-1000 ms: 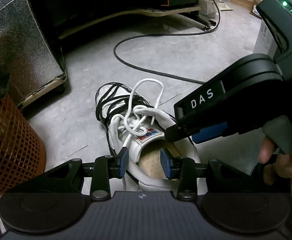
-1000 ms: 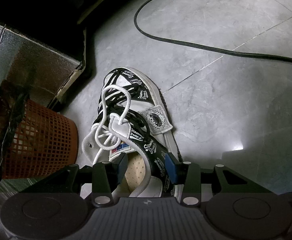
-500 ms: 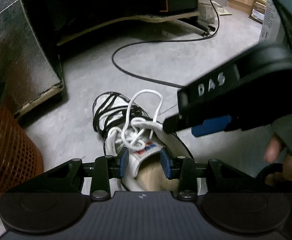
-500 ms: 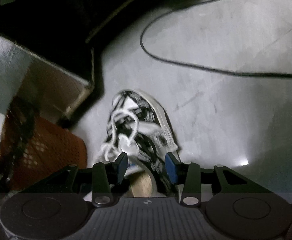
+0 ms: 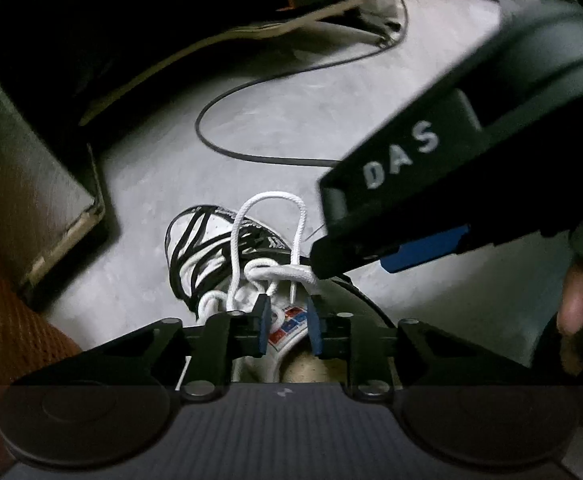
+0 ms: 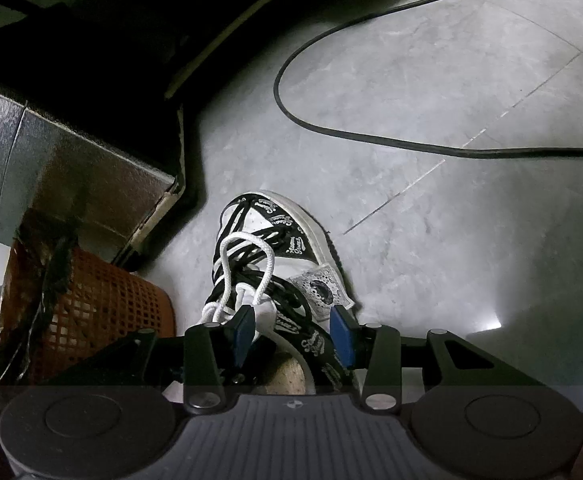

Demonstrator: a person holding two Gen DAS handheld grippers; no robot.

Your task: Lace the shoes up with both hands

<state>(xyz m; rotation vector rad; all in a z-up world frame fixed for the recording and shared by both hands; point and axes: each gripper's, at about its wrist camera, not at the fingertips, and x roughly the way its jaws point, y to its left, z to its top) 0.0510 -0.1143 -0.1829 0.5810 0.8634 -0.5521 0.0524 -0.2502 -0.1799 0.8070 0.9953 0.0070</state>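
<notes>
A white shoe (image 5: 211, 236) with black printed straps stands on the grey floor, toe pointing away. A white lace (image 5: 267, 200) rises in a loop from a loose tangle over the tongue. My left gripper (image 5: 287, 326) hovers at the tongue. Its jaws are closing, with the red-and-blue tongue label (image 5: 289, 320) and a lace strand between them; I see no pad pressing. From the right, a finger (image 5: 371, 216) of my right gripper ends beside the lace tangle. In the right wrist view the right gripper (image 6: 293, 330) stands open over the shoe (image 6: 291, 216), with the lace (image 6: 243, 240) by its left pad.
An orange mesh basket (image 6: 103, 304) stands left of the shoe, beside a silver-faced cabinet (image 6: 71, 160). A black cable (image 6: 371, 140) curls over the floor beyond the toe. Dark furniture fills the back. A person's fingers (image 5: 575, 304) grip the right tool.
The left gripper's jaws have narrowed around the tongue, and it has come closer to the shoe. The right gripper's finger now reaches the lace tangle; its jaws keep the same width.
</notes>
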